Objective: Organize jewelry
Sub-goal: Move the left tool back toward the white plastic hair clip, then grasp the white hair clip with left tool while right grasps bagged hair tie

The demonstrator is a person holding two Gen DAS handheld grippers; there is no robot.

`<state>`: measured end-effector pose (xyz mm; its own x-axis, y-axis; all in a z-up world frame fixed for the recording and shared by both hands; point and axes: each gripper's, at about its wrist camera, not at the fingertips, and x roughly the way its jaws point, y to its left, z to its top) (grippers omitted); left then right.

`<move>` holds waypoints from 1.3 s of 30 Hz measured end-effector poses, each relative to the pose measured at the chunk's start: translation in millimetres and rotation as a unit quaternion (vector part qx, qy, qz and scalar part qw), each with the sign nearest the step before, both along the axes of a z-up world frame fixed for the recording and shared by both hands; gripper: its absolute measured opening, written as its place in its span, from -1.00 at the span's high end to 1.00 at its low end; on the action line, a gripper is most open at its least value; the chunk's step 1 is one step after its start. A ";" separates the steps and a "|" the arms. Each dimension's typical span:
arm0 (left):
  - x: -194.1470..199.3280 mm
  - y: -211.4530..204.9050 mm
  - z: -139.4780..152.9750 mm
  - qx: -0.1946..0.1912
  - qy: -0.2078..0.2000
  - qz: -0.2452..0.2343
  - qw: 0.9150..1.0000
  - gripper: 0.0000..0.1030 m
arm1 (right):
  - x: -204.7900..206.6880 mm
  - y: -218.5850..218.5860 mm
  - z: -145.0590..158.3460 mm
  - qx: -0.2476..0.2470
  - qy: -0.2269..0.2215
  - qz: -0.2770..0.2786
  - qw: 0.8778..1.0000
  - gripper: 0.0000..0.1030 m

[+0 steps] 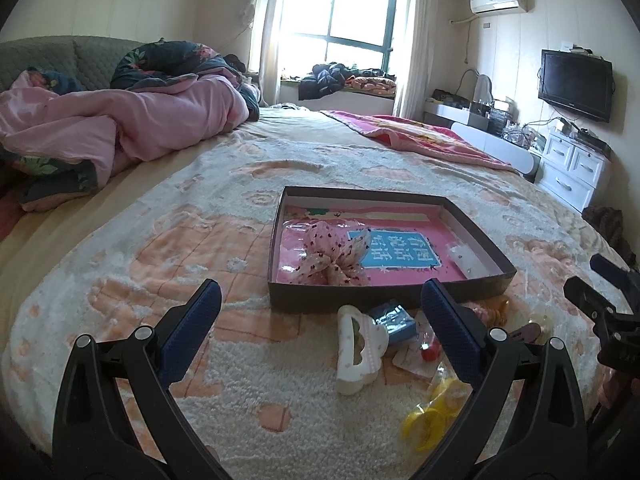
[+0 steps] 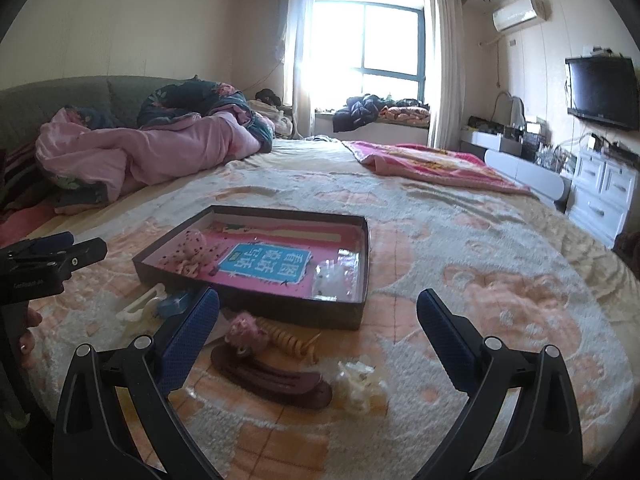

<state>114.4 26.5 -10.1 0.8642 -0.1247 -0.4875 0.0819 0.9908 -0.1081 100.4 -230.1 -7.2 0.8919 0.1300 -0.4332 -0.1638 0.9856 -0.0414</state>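
Bed surface, items listed left to right. Left gripper point(image 1: 320, 312): blue-padded fingers spread wide apart, holding nothing, hovering above the fleecy peach-and-cream blanket point(image 1: 140, 264). Between its fingers, on the blanket: white hair claw clip point(image 1: 354, 350), lying on its side; small blue box point(image 1: 394, 322), just beside and behind the clip; small red bead piece point(image 1: 430, 352) on a clear packet; yellow rings point(image 1: 430, 420) in clear wrap, nearest the camera, partly hidden by the right finger. Behind these: shallow dark tray point(image 1: 486, 232) with a pink printed sheet as its floor, holding a pink dotted fabric scrunchie point(image 1: 336, 256) at its near left and a clear plastic packet point(image 1: 464, 258) against its right wall; contents of the packet too small to tell. Right gripper point(image 2: 318, 310): fingers likewise set wide apart, empty, hovering over the blanket in front of the tray's near right corner. Between its fingers: fuzzy pink hair piece point(image 2: 246, 334) touching a tan spiral hair tie point(image 2: 290, 340); long dark brown hair clip point(image 2: 272, 378) lying flat just in front of them; crumpled clear-and-cream piece point(image 2: 358, 386) at the clip's right end. A fingertip point(image 2: 28, 346) of the person shows at the left edge of the right wrist view, beside the left gripper's handle.
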 end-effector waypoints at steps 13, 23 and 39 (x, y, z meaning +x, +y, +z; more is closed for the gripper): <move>-4.7 -7.1 -24.2 0.007 0.035 -0.020 0.999 -0.78 | -16.6 3.5 -31.1 -0.001 0.046 0.011 0.999 -0.87; 3.2 -18.2 -45.0 0.010 0.063 -0.037 0.997 -0.78 | -17.0 -2.3 -48.5 0.023 0.089 0.008 0.996 -0.87; 26.4 -19.2 -60.7 -0.005 0.094 -0.044 0.995 -0.26 | 8.9 -48.5 -67.6 0.059 0.129 -0.069 0.987 -0.45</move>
